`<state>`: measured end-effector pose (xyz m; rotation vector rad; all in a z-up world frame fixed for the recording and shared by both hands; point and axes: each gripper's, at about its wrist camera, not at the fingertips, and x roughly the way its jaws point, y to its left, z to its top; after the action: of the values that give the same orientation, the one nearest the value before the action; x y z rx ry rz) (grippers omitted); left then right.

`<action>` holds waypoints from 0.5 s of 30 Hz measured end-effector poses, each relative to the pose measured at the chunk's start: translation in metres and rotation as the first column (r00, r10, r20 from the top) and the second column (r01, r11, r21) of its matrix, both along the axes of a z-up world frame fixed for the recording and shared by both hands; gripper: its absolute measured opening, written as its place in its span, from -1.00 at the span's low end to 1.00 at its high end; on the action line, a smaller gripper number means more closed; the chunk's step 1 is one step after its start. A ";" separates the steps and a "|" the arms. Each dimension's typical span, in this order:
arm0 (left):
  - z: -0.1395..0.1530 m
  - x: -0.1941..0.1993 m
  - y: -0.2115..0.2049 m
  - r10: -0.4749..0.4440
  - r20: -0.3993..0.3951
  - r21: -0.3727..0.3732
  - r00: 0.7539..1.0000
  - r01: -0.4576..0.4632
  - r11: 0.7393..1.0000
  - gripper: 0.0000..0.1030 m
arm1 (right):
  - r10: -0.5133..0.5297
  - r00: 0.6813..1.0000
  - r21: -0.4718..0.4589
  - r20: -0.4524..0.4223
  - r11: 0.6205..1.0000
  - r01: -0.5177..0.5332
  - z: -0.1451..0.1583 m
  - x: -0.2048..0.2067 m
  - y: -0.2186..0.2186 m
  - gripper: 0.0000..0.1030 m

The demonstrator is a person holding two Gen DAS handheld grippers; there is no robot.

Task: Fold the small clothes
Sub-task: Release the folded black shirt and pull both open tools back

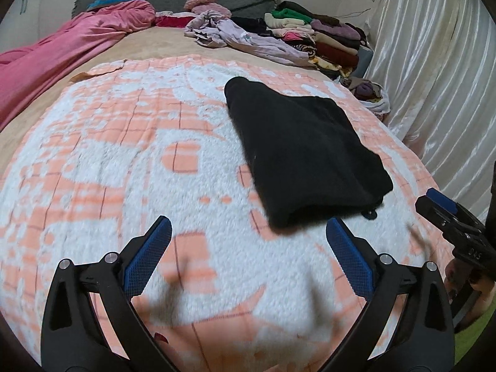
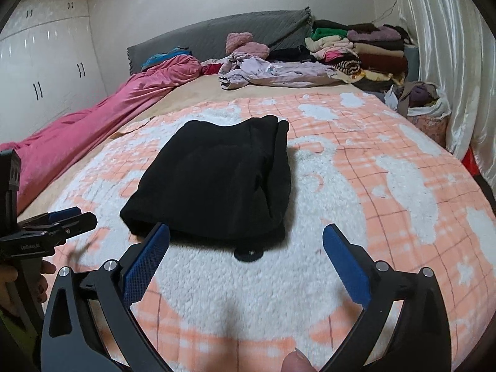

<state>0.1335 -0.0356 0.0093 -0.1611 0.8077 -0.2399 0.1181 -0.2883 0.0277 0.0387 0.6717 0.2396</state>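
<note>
A black garment (image 1: 303,152) (image 2: 217,179) lies folded into a thick rectangle on the orange-and-white blanket (image 1: 124,161) (image 2: 387,186). My left gripper (image 1: 248,232) is open, hovering over the blanket just short of the garment's near edge, with nothing between its blue pads. My right gripper (image 2: 246,235) is open too; its left fingertip (image 2: 161,232) overlaps the garment's near edge in the picture, and nothing is held. In the left wrist view the right gripper (image 1: 446,214) shows at the right edge. In the right wrist view the left gripper (image 2: 62,220) shows at the left edge.
A pink duvet (image 2: 93,124) runs along the bed's left side. Loose lilac clothes (image 2: 279,71) and a stack of folded clothes (image 2: 365,52) sit at the back right. A bag of clothes (image 2: 424,102) stands by the white curtain (image 2: 458,62). A grey headboard (image 2: 248,31) stands behind.
</note>
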 end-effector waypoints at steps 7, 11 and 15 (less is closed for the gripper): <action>-0.006 -0.022 0.000 0.013 -0.002 0.008 1.000 -0.013 1.000 0.81 | -0.004 1.000 -0.026 0.031 1.000 0.005 0.002 -0.025 0.004 0.91; -0.009 -0.033 -0.002 0.009 -0.004 0.019 1.000 -0.009 1.000 0.81 | -0.006 0.999 -0.029 0.046 1.000 0.008 0.000 -0.036 0.009 0.91; -0.014 -0.040 -0.005 0.008 -0.013 0.023 1.000 -0.008 1.000 0.81 | 0.005 1.000 -0.043 0.030 0.999 -0.003 -0.009 -0.043 0.016 0.91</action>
<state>0.0932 -0.0404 -0.0052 -0.1446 0.8221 -0.2222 0.0755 -0.2721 0.0187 -0.0077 0.6464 0.2291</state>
